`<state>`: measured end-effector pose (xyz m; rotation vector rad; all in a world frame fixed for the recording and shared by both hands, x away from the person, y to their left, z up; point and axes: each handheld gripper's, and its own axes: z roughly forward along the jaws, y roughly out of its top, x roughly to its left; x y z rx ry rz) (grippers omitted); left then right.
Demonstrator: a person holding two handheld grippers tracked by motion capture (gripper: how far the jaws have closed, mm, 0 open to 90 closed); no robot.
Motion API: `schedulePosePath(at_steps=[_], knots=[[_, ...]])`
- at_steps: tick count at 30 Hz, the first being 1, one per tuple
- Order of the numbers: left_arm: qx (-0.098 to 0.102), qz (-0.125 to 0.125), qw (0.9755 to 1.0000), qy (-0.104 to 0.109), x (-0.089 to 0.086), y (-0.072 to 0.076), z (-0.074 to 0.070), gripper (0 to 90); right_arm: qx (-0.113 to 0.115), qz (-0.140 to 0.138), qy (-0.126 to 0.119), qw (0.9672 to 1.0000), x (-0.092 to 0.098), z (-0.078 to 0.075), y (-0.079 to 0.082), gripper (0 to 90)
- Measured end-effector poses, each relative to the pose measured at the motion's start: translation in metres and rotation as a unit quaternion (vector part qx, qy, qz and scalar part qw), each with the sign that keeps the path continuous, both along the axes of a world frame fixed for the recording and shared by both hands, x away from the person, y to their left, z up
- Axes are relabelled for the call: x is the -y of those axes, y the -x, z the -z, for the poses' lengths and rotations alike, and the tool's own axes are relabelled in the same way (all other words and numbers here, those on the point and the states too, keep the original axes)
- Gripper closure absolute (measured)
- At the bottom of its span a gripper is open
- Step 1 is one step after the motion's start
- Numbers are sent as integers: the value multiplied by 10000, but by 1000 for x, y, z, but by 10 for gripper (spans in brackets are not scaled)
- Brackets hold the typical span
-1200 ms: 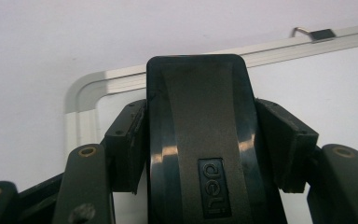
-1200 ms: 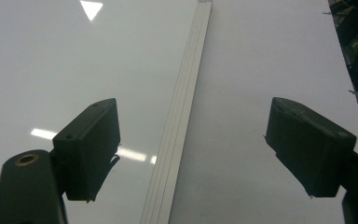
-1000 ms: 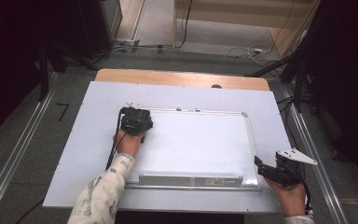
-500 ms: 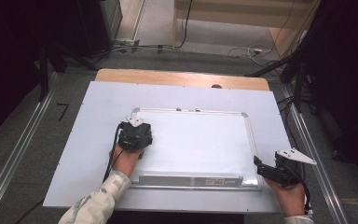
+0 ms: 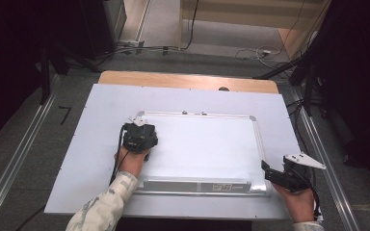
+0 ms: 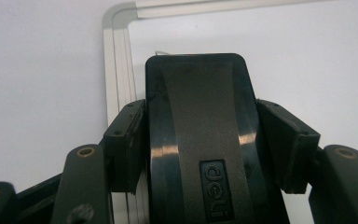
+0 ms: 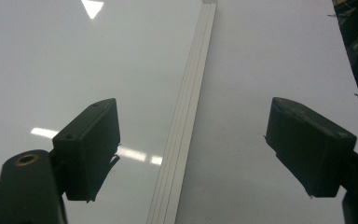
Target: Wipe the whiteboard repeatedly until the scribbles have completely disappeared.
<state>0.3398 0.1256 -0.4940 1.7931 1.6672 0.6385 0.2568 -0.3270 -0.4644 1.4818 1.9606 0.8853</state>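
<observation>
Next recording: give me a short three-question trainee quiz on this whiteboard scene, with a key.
1. True or false: the left gripper is shut on a black eraser.
2. Over which part of the whiteboard does the eraser sit? A) near its far left corner B) its middle C) its near right corner
3. Fill in: the right gripper has its jaws ____, with the board's aluminium frame running between them.

Key: 1 true; 2 A; 3 open.
</observation>
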Motion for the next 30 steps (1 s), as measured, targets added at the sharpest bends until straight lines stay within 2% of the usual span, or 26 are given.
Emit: schedulePosePath(at_steps=[4, 10, 17, 20, 24, 30], knots=[[-29, -113, 9999, -20, 2, -14, -1, 378, -20, 5, -13, 10000, 1, 1, 0, 162], [-45, -156, 9999, -50, 2, -32, -2, 379, -3, -4, -6, 10000, 1, 0, 0, 162], [-61, -177, 9998, -50, 2, -47, -2, 380, -14, -4, -23, 10000, 2, 1, -1, 162], [-61, -186, 9998, -73, 3, -45, -2, 380, -22, 23, -33, 10000, 2, 0, 0, 162], [-69, -74, 9999, -89, 5, -33, -2, 380, -6, 31, -37, 10000, 3, 0, 0, 162], [-84, 293, 9994, -134, 6, 2, -1, 379, 4, 55, -42, 10000, 4, -1, 2, 161]])
